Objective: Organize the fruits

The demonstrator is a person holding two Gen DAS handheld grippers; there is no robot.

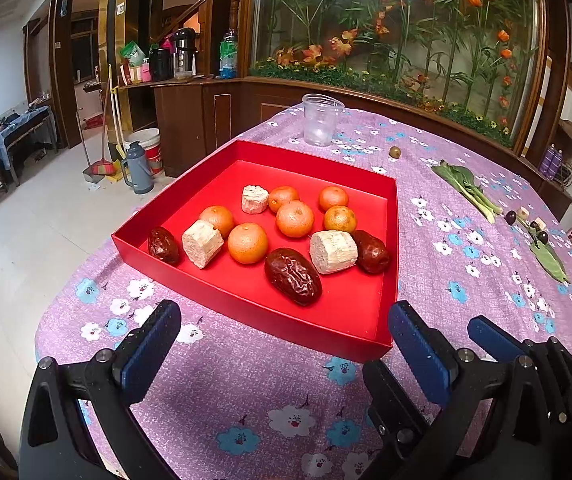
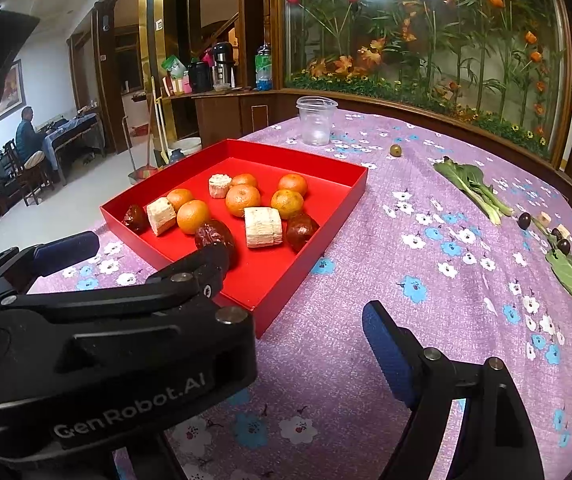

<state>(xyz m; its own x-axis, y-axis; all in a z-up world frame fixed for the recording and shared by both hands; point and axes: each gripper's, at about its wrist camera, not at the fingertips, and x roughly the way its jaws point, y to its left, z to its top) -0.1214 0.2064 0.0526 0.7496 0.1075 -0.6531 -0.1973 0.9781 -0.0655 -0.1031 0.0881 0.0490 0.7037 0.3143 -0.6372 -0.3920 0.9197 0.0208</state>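
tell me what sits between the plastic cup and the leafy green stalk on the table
One small green olive-like fruit lies alone on the cloth between the clear plastic cup and the leafy green stalk. Both wrist views show it, touching neither.

Red tray on a purple floral cloth

Ahead of the blue-padded, black left gripper (image 1: 282, 344), the red tray (image 1: 246, 300) holds orange tangerines (image 1: 247, 243), dark reddish-brown jujubes (image 1: 293, 276) and pale cream sugarcane pieces (image 1: 333, 251); the tablecloth (image 1: 466, 240) beyond is purple with white and blue flowers, bearing green leafy stalks (image 1: 466, 188).
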